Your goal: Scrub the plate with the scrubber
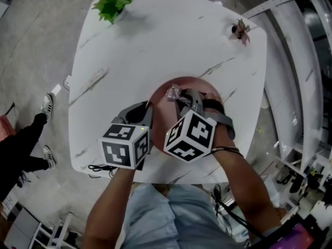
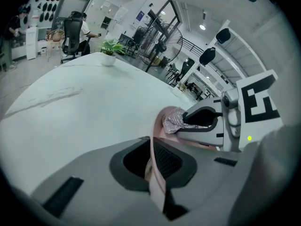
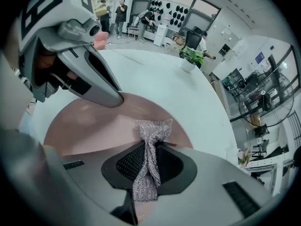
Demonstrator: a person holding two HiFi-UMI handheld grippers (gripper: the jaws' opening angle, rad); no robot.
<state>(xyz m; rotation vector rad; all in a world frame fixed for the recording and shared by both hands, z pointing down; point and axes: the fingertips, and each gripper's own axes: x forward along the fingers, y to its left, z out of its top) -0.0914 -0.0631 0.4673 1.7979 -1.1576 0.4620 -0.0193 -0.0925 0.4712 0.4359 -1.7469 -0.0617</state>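
Observation:
A pink plate (image 1: 165, 106) lies near the front of the white marble table (image 1: 155, 45). My left gripper (image 1: 149, 108) is shut on the plate's left rim; in the left gripper view the rim (image 2: 156, 173) runs edge-on between the jaws of the left gripper (image 2: 153, 145). My right gripper (image 1: 181, 95) is shut on a silvery mesh scrubber (image 1: 172, 93), whose free end rests on the plate's far part. In the right gripper view the scrubber (image 3: 148, 159) is pinched in the right gripper (image 3: 149, 147) over the plate (image 3: 94, 126), with the left gripper (image 3: 89, 79) on its rim.
A green potted plant (image 1: 111, 4) stands at the table's far left, and a small pinkish plant (image 1: 239, 31) at the far right. A white metal rack (image 1: 290, 14) runs along the right. A person's legs and shoes (image 1: 46, 105) are on the floor at left.

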